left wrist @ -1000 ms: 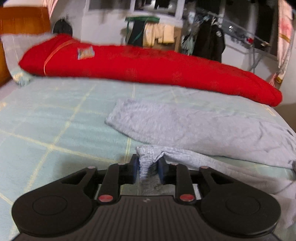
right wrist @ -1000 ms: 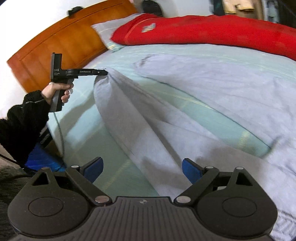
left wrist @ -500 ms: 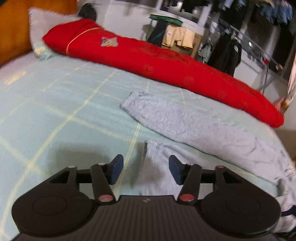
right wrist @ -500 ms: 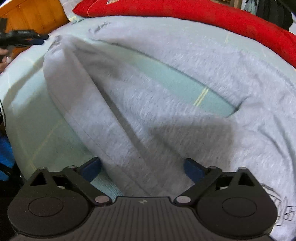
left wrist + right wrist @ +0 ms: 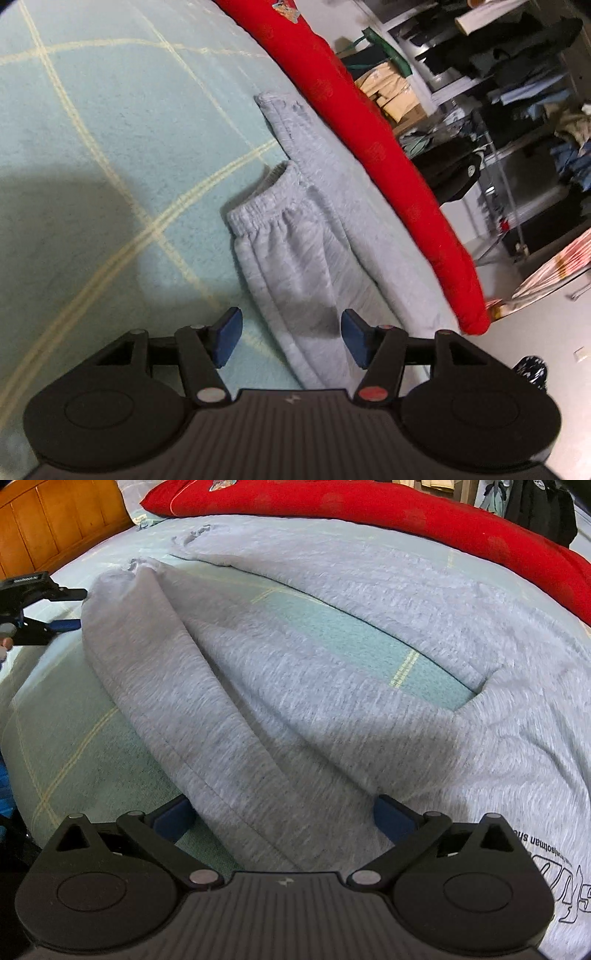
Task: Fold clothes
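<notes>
Grey sweatpants (image 5: pixel 295 258) on pale-green checked bed (image 5: pixel 110 129), blurred shelves (image 5: pixel 517 92) perhaps holding clothes, left claw (image 5: pixel 291 338) and right claw (image 5: pixel 284 818) spread.

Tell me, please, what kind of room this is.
Most likely a bedroom: a bed with a wooden headboard, a red quilt along it, and shelves of clothes behind.

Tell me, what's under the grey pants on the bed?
The grey pants lie on a pale green bedsheet with yellowish stripes. A patch of it shows between the two legs. What the cloth itself covers can't be seen.
</notes>
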`<state>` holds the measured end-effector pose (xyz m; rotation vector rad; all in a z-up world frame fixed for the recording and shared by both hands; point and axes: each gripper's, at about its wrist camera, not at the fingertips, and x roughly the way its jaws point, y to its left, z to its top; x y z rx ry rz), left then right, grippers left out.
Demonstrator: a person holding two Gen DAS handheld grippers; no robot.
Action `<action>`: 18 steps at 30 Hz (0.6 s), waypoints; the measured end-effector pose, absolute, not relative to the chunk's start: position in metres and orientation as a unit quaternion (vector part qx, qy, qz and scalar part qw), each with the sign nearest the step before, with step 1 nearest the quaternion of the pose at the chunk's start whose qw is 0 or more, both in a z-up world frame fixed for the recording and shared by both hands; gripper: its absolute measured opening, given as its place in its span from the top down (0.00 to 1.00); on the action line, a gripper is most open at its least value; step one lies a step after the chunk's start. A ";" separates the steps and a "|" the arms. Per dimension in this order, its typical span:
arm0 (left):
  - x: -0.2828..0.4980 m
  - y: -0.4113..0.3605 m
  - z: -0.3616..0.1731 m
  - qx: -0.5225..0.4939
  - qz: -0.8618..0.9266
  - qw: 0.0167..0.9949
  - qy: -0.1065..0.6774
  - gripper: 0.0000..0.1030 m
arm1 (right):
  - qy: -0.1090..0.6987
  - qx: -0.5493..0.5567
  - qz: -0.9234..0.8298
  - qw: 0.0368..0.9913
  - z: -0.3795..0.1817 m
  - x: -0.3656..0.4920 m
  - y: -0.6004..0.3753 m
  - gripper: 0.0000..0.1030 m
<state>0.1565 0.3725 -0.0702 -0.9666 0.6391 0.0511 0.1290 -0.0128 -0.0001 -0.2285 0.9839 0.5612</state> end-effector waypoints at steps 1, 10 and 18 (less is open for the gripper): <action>0.163 0.375 -0.073 -0.461 0.021 0.835 0.299 0.43 | 0.465 -0.107 0.264 0.838 0.000 0.129 -0.013 0.00; 0.170 0.373 -0.085 -0.490 -0.015 0.826 0.278 0.45 | 0.460 -0.088 0.266 0.842 -0.001 0.131 -0.017 0.00; 0.195 0.390 -0.113 -0.525 -0.010 0.804 0.278 0.90 | 0.459 -0.062 0.268 0.845 -0.002 0.133 -0.022 0.00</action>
